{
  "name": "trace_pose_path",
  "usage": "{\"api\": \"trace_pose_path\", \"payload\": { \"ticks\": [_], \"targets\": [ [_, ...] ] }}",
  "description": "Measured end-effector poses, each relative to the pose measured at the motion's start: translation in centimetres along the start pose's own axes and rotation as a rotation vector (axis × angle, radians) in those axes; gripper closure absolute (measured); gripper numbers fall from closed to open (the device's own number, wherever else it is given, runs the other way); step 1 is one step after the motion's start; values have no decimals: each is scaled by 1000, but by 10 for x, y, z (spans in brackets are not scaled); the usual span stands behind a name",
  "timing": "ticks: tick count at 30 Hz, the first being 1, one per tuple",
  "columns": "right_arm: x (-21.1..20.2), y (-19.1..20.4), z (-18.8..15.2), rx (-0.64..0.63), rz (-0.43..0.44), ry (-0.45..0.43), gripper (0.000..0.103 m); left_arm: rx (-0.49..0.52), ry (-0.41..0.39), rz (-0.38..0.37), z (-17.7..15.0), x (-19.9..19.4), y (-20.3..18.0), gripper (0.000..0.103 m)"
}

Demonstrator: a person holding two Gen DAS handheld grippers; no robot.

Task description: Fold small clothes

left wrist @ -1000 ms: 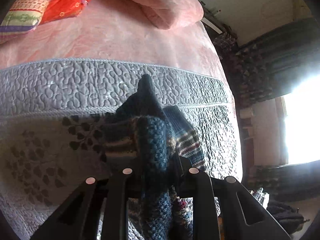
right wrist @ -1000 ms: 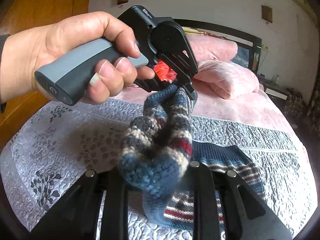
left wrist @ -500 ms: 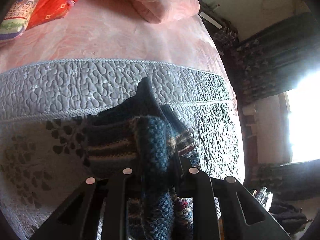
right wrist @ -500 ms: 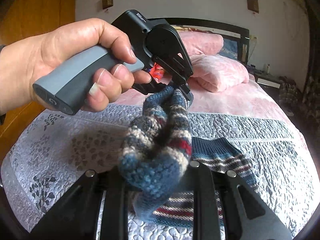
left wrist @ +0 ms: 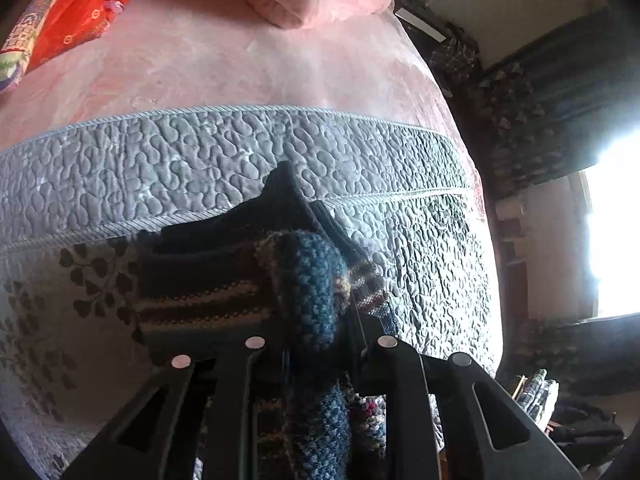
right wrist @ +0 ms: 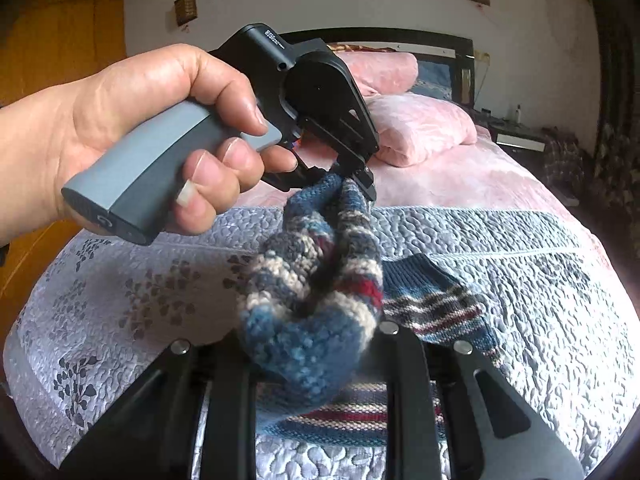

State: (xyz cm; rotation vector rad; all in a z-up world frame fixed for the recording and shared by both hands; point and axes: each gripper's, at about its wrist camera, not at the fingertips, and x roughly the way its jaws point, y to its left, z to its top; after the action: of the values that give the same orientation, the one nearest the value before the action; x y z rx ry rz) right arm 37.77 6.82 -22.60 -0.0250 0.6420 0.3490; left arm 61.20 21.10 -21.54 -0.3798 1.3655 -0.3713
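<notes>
Both pairs of fingers clamped on one knitted striped garment [right wrist: 316, 312]: left gripper [right wrist: 354, 178] pinching its far end, right gripper [right wrist: 316, 350] its near fold, bunch lifted between, rest trailing onto grey quilted bedspread [right wrist: 520, 240]. One hand [right wrist: 132, 128] on the left handle. Two pink pillows [right wrist: 420, 124], pink blanket [left wrist: 240, 60], one red patterned cushion [left wrist: 76, 12], dark headboard [right wrist: 400, 38], white wall, bright window [left wrist: 616, 232].
</notes>
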Motion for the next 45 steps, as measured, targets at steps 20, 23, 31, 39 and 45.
{"api": "trace_pose_path", "payload": {
  "ticks": [20, 23, 31, 39, 45],
  "targets": [
    [6, -58, -35, 112, -17, 23, 83, 47, -26, 68, -8, 59, -45, 83],
    [6, -71, -42, 137, -18, 32, 83, 49, -38, 70, -10, 68, -53, 83],
    [11, -104, -65, 213, -15, 66, 83, 64, -57, 115, -19, 104, -75, 83],
    [22, -132, -86, 290, -8, 96, 83, 71, -86, 162, -26, 136, -85, 83],
    [29, -143, -100, 316, -1, 112, 83, 77, -120, 187, -31, 151, -87, 83]
  ]
}}
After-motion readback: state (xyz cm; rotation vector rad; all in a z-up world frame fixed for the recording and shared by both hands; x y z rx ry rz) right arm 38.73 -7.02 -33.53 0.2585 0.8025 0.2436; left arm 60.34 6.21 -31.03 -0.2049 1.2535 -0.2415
